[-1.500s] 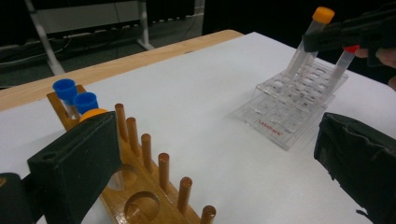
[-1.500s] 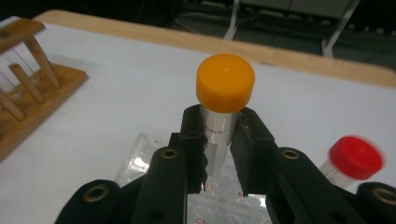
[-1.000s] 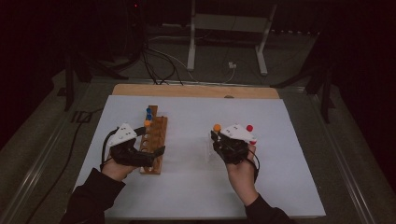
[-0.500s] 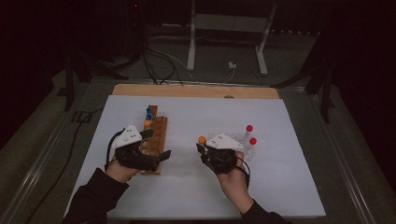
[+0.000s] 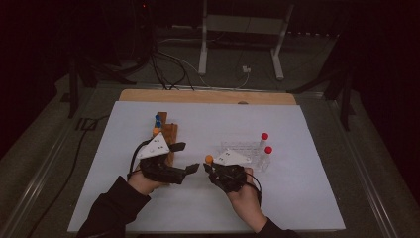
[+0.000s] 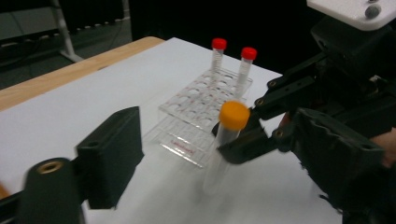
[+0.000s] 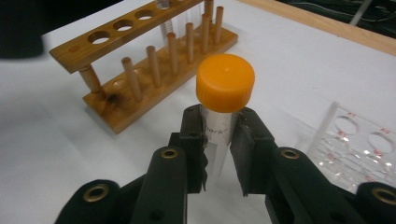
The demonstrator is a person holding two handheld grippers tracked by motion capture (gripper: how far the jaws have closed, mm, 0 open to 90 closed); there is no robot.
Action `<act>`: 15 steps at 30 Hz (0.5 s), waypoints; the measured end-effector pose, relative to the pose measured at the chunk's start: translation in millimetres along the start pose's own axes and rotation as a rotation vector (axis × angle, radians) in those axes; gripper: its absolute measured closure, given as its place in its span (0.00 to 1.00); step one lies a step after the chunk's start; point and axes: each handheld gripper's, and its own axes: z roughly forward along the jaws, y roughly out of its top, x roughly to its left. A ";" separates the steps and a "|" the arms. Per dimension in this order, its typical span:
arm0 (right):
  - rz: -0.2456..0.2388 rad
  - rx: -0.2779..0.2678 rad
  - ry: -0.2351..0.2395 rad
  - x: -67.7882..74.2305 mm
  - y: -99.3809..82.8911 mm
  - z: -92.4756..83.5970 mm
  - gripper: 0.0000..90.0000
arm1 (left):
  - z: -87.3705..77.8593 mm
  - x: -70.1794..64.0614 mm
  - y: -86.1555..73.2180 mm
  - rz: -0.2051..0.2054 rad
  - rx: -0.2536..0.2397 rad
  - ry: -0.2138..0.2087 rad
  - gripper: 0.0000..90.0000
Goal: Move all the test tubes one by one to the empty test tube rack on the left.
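My right gripper (image 5: 210, 167) (image 7: 219, 133) is shut on a clear tube with an orange cap (image 5: 209, 159) (image 7: 225, 81) (image 6: 233, 115), holding it upright just above the white sheet. My left gripper (image 5: 189, 157) points right at that tube. Its jaws have just been closing but still stand open, with nothing between them. The tube hangs a short way in front of them. A wooden rack (image 5: 168, 133) (image 7: 154, 60) stands behind the left hand. A clear plastic rack (image 5: 240, 148) (image 6: 196, 105) (image 7: 359, 140) holds two red-capped tubes (image 5: 264, 136) (image 6: 218, 44).
The wooden rack carries a blue-capped tube (image 5: 157, 119) and an orange-capped tube (image 5: 155, 131) at its far end. A white sheet (image 5: 297, 198) covers the table, and a wooden strip (image 5: 208, 96) runs along its far edge. Cables and stand legs lie on the floor beyond.
My right gripper has carried the orange-capped tube left, away from the clear rack. My left gripper has moved right from beside the wooden rack toward the tube.
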 end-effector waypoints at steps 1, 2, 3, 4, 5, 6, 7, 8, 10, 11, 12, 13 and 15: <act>-0.003 0.001 0.005 0.7 -0.3 0.1 0.83 | 2.5 -0.9 0.6 0.005 0.002 -0.002 0.24; -0.002 0.000 0.007 1.4 -0.5 0.0 0.83 | 4.8 -1.4 1.1 0.006 0.003 -0.007 0.26; -0.005 0.001 0.008 1.9 -0.6 0.3 0.83 | 7.2 -1.7 1.5 0.006 0.003 -0.012 0.29; -0.004 0.001 0.010 2.1 -0.6 0.4 0.83 | 9.5 -2.0 1.9 0.008 0.007 -0.017 0.32; 0.000 0.002 0.012 1.9 -0.6 0.5 0.83 | 12.3 -2.4 2.1 0.009 0.010 -0.019 0.35; 0.002 0.002 0.014 1.9 -0.5 0.4 0.83 | 14.9 -2.3 2.3 0.011 0.013 -0.026 0.38; 0.002 0.000 0.014 2.1 -0.5 0.2 0.83 | 17.8 -2.6 2.5 0.008 0.017 -0.029 0.40; 0.003 -0.001 0.015 2.2 -0.4 0.2 0.83 | 20.6 -2.9 2.7 0.012 0.021 -0.030 0.42; 0.001 -0.001 0.015 2.1 -0.2 0.0 0.83 | 26.1 -3.6 2.9 0.008 0.023 -0.030 0.47; 0.001 0.000 0.015 1.9 -0.1 0.0 0.83 | 28.3 -3.4 3.0 0.010 0.027 -0.035 0.49; 0.003 -0.001 0.015 1.5 0.1 0.0 0.83 | 30.6 -3.7 3.0 0.012 0.031 -0.030 0.52; 0.003 -0.001 0.014 1.3 0.2 0.1 0.83 | 32.4 -3.1 3.0 0.013 0.034 -0.032 0.54; 0.006 -0.002 0.015 2.0 0.3 0.1 0.83 | 35.5 -2.2 2.9 0.009 0.040 -0.032 0.59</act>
